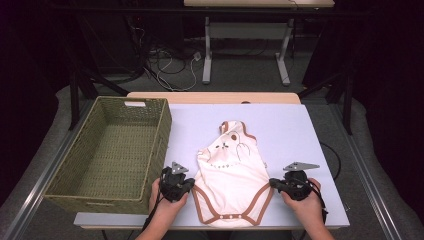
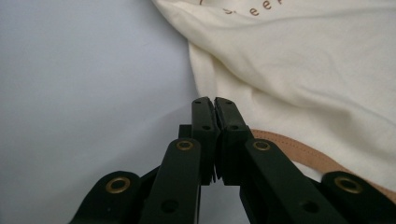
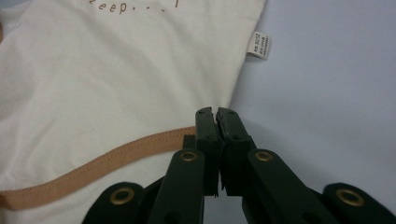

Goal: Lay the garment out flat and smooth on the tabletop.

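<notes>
Nothing folded yet and nothing in the wicker basket [image 1: 161, 131], so, at a guess, barely past the opening step. Lying flat and face up near the front edge of the table [image 1: 295, 125]: a cream baby bodysuit [image 1: 231, 175] with brown trim, neck end away from the person, snap end nearest, just beside the basket but apart from it. Clamped at its left hip edge, the left gripper [image 1: 189, 184], jaws pressed together with no gap in the left gripper view, seemingly nipping the cloth where the trim runs under them. Same on the other side for the right gripper [image 1: 272, 183], jaws closed at the right hip edge, below the care label [image 3: 261, 45]. Probably done: spreading out and taking hold. Probably left: lifting or folding, then setting the garment in the basket.
</notes>
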Action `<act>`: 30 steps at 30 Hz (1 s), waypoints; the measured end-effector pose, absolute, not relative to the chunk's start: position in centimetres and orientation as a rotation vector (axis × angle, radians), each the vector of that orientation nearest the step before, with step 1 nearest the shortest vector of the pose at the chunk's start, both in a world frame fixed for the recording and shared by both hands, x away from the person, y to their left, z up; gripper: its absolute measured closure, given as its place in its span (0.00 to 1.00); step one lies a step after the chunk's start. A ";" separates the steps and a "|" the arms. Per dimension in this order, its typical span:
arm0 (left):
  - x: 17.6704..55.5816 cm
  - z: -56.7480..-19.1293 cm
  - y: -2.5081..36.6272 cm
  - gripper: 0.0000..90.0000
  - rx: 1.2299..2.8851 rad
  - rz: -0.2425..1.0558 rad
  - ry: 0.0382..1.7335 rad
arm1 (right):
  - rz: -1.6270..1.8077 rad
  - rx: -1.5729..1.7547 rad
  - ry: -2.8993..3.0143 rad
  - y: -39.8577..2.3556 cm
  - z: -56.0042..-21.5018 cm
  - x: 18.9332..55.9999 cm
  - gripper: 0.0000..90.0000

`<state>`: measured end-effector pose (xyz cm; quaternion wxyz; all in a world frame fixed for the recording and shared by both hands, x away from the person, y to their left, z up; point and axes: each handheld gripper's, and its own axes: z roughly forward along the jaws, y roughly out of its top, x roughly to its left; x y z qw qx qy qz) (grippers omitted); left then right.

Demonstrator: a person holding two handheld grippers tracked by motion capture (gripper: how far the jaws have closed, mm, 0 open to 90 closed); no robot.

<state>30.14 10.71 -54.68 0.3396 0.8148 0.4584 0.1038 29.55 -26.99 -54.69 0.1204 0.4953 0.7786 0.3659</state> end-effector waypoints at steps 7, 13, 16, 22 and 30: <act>29.8 -54.5 11.0 0.97 2.158 0.337 1.198 | 1.071 1.464 2.278 -27.3 -54.8 29.5 0.98; 29.3 -54.2 11.6 0.97 2.150 0.367 1.191 | 1.071 1.462 2.277 -27.2 -54.8 29.5 0.98; 29.1 -54.4 11.6 0.97 2.156 0.385 1.197 | 1.075 1.459 2.279 -27.4 -54.7 29.4 0.98; 28.9 -55.0 11.6 0.97 2.149 0.361 1.207 | 1.068 1.477 2.269 -27.9 -54.6 29.4 0.98; 29.0 -55.2 11.7 0.97 2.139 0.356 1.195 | 1.025 1.480 2.274 -28.3 -54.5 29.2 0.98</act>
